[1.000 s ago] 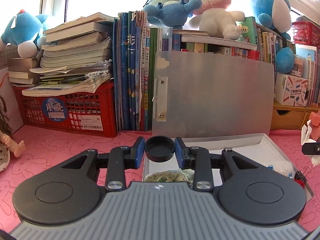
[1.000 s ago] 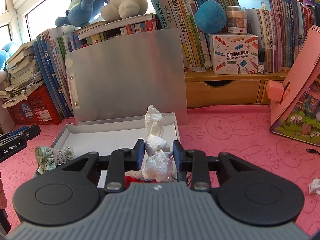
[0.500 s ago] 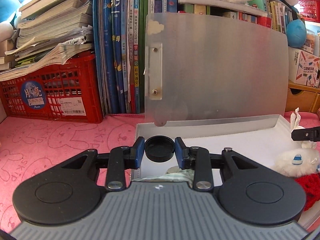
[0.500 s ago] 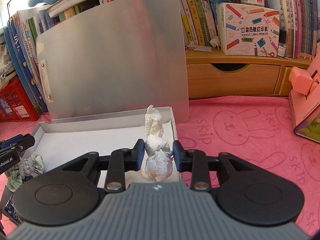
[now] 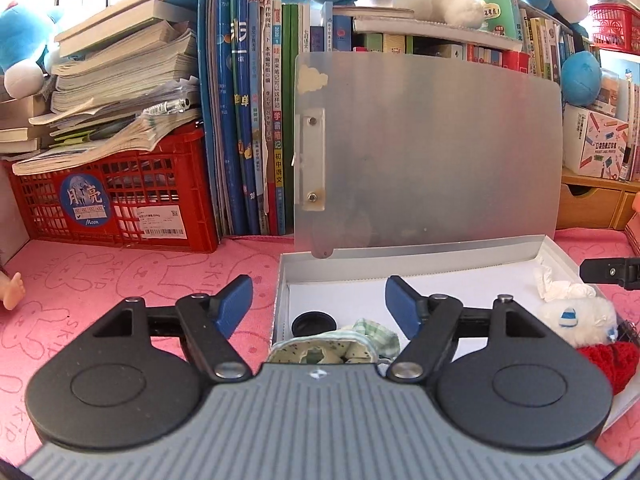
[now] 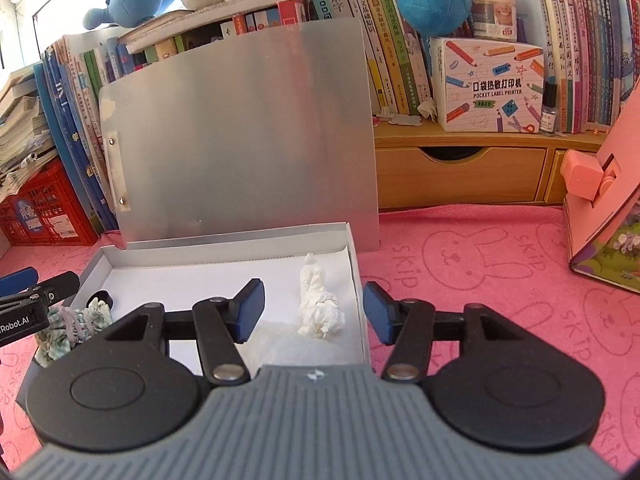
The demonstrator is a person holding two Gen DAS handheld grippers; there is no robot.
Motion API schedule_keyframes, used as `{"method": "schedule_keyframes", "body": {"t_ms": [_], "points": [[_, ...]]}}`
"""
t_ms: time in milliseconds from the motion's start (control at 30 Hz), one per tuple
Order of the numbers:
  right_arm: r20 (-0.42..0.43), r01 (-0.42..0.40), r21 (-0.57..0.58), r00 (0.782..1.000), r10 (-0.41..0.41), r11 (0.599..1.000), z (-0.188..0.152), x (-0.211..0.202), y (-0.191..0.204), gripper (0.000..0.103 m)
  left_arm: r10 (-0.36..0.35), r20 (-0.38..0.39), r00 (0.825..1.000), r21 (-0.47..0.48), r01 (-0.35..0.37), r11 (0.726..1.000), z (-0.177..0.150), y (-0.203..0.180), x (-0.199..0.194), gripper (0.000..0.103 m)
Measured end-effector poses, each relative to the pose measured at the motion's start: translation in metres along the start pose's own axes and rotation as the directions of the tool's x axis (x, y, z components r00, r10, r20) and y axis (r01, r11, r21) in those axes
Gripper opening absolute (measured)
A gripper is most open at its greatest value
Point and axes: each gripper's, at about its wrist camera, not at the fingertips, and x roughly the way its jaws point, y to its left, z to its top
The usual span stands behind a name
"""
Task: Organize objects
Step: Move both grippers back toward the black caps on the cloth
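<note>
A shallow white box (image 5: pixel 416 264) with its silver lid (image 5: pixel 432 152) propped upright lies on the pink cloth. My left gripper (image 5: pixel 319 306) is open above the box's left end; a black round cap (image 5: pixel 314 323) and a green patterned cloth (image 5: pixel 340 346) lie in the box below it. My right gripper (image 6: pixel 313 316) is open above the box's right end (image 6: pixel 356 272), over a crumpled white tissue (image 6: pixel 320 304) lying inside. A white plush toy (image 5: pixel 576 316) and a red knitted item (image 5: pixel 610 364) sit at the right end. The left gripper's finger shows in the right wrist view (image 6: pixel 40 288).
A red crate (image 5: pixel 116 200) with stacked books, upright books (image 5: pixel 248 120) and plush toys line the back. A wooden drawer unit (image 6: pixel 460 176) holds a label printer box (image 6: pixel 492 84). A pink toy house (image 6: pixel 600 204) stands at the right. A doll's foot (image 5: pixel 12 292) lies far left.
Both grippers opened. The left one let go of the black cap, which now lies in the box; the right one let go of the tissue, now lying in the box.
</note>
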Motion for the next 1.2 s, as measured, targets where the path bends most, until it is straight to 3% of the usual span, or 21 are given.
{"method": "schedule_keyframes", "body": {"t_ms": [367,733,933,1200], "points": [[0.091,-0.059,-0.091,0.994,0.068,0.994,-0.037,-0.104,0.014,0.075,-0.027,0.068,0.997,0.053,0.024,0.998,-0.02,-0.008,-0.102,0.086],[0.121,-0.096,-0.189,0.985,0.121,0.977,-0.107,-0.181,0.036,0.078,-0.108,0.057,0.993,0.076,0.104,0.992,-0.088,-0.014,-0.196,0.087],[0.099,-0.106,-0.261,0.986,0.135,0.96,-0.15,-0.205,0.049,0.078,-0.117,0.04,0.992,0.089,0.113,0.99,-0.131,-0.009,-0.229,0.087],[0.051,-0.119,-0.313,0.989,0.142,0.942,-0.198,-0.219,0.057,0.078,-0.118,-0.006,0.993,0.075,0.119,0.99,-0.169,-0.004,-0.239,0.087]]}}
